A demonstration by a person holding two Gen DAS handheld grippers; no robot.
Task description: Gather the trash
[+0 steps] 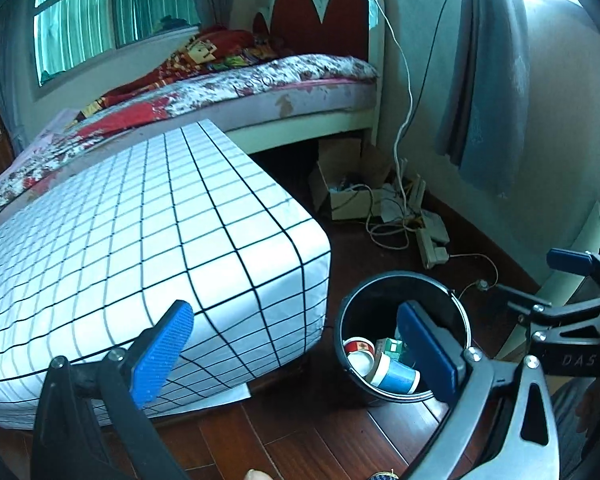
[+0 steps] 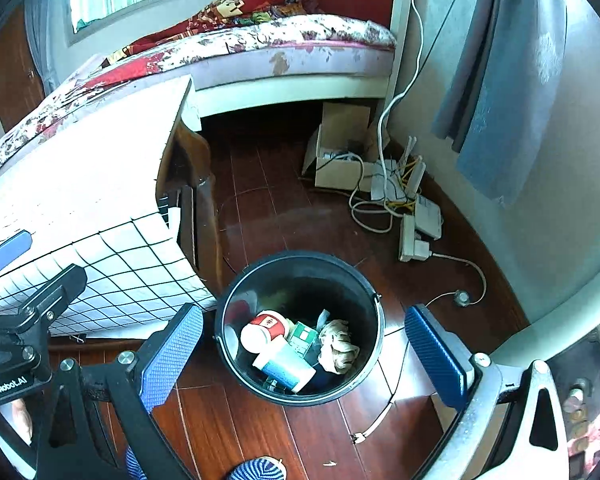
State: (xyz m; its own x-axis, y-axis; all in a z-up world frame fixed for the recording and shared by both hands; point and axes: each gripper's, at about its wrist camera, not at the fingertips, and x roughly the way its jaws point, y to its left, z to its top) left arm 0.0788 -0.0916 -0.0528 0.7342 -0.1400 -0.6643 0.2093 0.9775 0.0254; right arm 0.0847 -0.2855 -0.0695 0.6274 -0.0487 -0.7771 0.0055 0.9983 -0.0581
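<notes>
Both grippers spread wide, nothing held. Right gripper [image 2: 304, 356] hangs over the black bin [image 2: 374, 312] on the wood floor [image 2: 268, 208], blue pads either side of its rim. Left gripper [image 1: 296, 344] sits beside the bin [image 1: 342, 320], one pad in front of its opening. Trash inside: red-and-white cup [image 2: 264, 328], blue-and-white cup [image 2: 286, 366], green carton [image 2: 302, 336], crumpled wad [image 2: 338, 346], maybe paper or cloth, hard to tell. Grid-pattern table cover [image 1: 140, 232] just beside the bin; bed [image 1: 260, 84] behind. Cardboard box [image 2: 340, 152] and cables [image 2: 380, 200] near the wall.
</notes>
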